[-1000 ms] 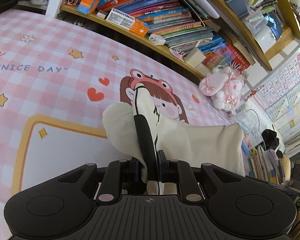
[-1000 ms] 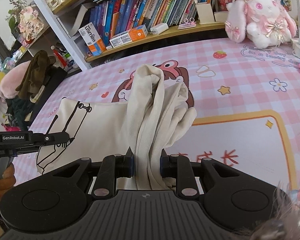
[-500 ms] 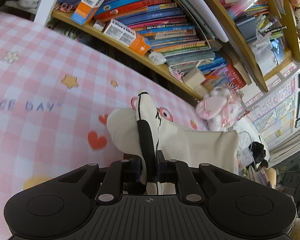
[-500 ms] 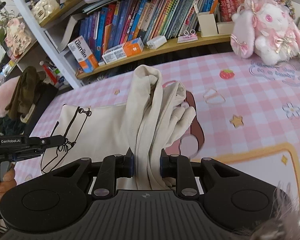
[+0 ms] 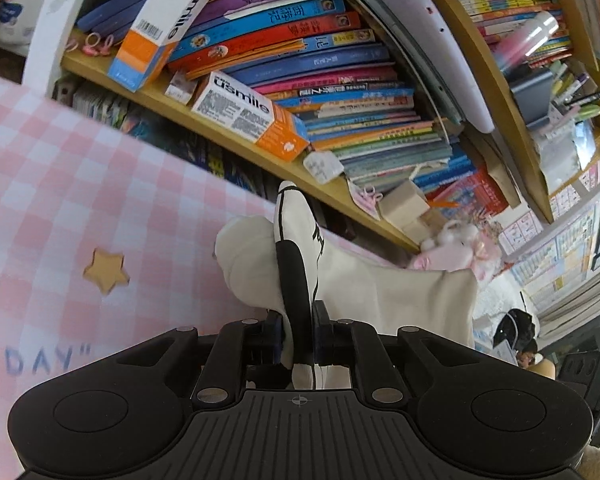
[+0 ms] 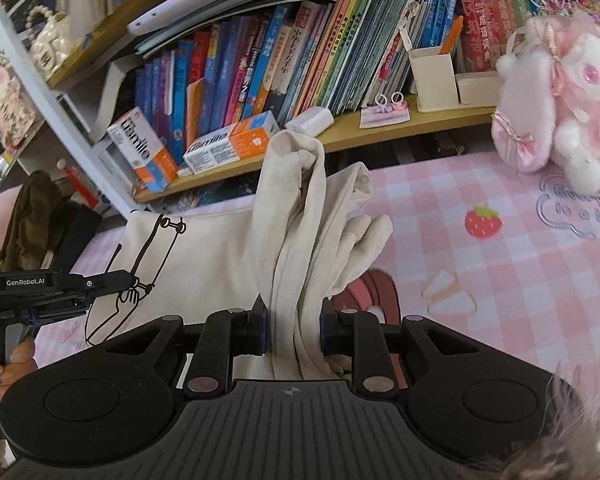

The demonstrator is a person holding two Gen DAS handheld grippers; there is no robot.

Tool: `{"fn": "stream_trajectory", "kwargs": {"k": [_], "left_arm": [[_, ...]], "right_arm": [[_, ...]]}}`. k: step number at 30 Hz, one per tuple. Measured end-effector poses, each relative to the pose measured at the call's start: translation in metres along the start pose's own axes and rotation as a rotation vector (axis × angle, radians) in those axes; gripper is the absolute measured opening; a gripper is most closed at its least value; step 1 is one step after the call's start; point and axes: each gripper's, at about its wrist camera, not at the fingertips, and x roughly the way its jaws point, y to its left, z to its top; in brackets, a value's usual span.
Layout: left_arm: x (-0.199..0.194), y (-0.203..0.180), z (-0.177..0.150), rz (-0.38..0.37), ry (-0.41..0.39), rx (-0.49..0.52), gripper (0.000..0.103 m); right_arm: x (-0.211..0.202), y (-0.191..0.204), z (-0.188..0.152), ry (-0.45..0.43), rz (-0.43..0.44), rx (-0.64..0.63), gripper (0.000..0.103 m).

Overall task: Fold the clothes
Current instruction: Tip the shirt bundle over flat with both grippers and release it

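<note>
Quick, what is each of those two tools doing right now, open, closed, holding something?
Left tool: closed on the cream shirt.
Right tool: closed on a bunched part of the same shirt.

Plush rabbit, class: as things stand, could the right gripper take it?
Probably not yet. The right gripper is shut on the cream garment, so its jaws are full. The rabbit itself sits unobstructed on the pink cloth.

usmile: two white-and-orange boxes on the shelf, upper centre of left wrist view | DAY": blue print on pink checked cloth, lower left | GenRobot.AI: white lettering on left gripper, left edge of right wrist view | book spines: Chinese titles, too small to read
</note>
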Motion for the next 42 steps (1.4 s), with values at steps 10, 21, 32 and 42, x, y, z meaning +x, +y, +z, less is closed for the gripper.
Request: {"fn": "stream_trajectory", "kwargs": {"k": [10,21,32,42], "left_arm": [[0.038,0.016,0.025,0.002,-0.004,-0.035,0.012],[0.062,0.042,0.031,0.017,-0.004,-0.088,0.012],[0.069,0.065,0.021,0.044,0.012,-0.19,0.032],[0.026,0.059,-0.001,0.049,-0.03,-0.197,0.039]], "right_arm": [[0.041,-0.023,0.027,0.002,0.026,0.035,0.02],[0.069,-0.04,0.031,-0.006,0.062,0.094,0.02],[0.087,-0.079,0.012,-0.004,0.11,0.323,0.031],[0.052,-0.079,0.003,-0.025,0.075,0.295,0.039]]}}
